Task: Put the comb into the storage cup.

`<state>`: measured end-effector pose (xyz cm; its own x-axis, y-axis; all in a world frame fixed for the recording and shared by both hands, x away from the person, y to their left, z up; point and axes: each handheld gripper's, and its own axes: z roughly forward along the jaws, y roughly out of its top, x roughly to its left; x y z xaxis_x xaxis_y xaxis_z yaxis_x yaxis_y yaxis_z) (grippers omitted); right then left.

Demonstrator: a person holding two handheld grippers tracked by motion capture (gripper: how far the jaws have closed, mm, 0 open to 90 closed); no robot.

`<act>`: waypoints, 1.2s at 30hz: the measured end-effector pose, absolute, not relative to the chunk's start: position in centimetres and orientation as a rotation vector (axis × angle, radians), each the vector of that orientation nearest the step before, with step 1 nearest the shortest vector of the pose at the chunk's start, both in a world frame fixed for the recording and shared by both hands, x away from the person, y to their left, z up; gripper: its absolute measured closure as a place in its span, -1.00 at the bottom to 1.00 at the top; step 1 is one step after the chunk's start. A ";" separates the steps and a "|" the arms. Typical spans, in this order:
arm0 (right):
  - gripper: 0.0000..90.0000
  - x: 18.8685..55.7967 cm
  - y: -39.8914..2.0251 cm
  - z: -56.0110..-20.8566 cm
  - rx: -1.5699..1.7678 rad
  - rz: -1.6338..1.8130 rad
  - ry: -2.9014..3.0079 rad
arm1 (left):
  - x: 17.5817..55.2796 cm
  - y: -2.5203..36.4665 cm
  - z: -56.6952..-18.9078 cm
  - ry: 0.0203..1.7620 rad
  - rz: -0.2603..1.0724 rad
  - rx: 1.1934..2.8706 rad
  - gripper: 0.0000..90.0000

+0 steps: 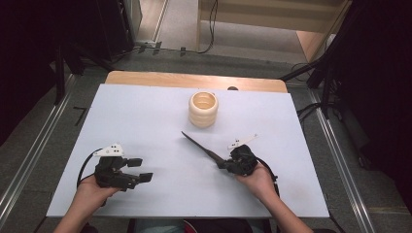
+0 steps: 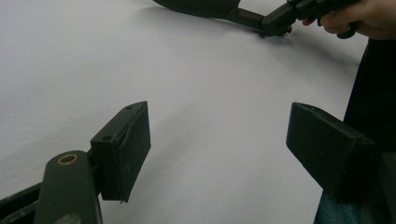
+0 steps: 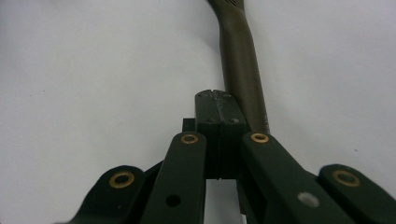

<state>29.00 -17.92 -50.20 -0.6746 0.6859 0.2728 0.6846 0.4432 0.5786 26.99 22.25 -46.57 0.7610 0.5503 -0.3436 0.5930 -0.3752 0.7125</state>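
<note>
Right gripper (image 3: 217, 107) jaws: shut pad to pad, nothing pinched between them; nearer the person than the cream ribbed pot (image 1: 203, 110) and a little to its right

Dark utensil (image 3: 243, 60): flat on the white table (image 1: 145, 111), between the pot and the right gripper; slim handle running just beside the closed jaw tips in the right gripper view, touching or not cannot be told; broad end pointing up toward the pot, short of its base

Likely reason for that hold: closed tips set against the handle end, probably to nudge or line the utensil up rather than lift it, since no pad sits on either flank of the handle

Left gripper (image 1: 141, 170) jaws: wide apart, bare table between them, nothing held; well to the left of the pot and nearer the person, tips aimed across toward the utensil

Likely reason for that pose: parked low and ready, clear of the right hand's work

Pot: upright, mouth open upward, apart from the utensil, near the table's far edge

Edges: far edge close behind the pot; near edge under both hands; right edge well beyond the right gripper as seen from the pot

Open room: broad bare surface left of the pot and between the two grippers; clear lane from the utensil up to the pot
</note>
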 end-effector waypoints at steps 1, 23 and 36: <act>0.95 29.0 -17.9 -50.2 1.266 1.068 2.667 | 27.0 22.2 -46.6 0.857 -0.061 2.057 -0.50; 0.95 29.3 -18.3 -50.6 1.281 1.036 2.683 | 27.0 22.2 -46.6 0.856 -0.061 2.060 -0.50; 0.26 28.1 -20.2 -48.0 1.235 1.289 2.584 | 27.0 22.3 -46.6 0.859 -0.060 2.055 -0.50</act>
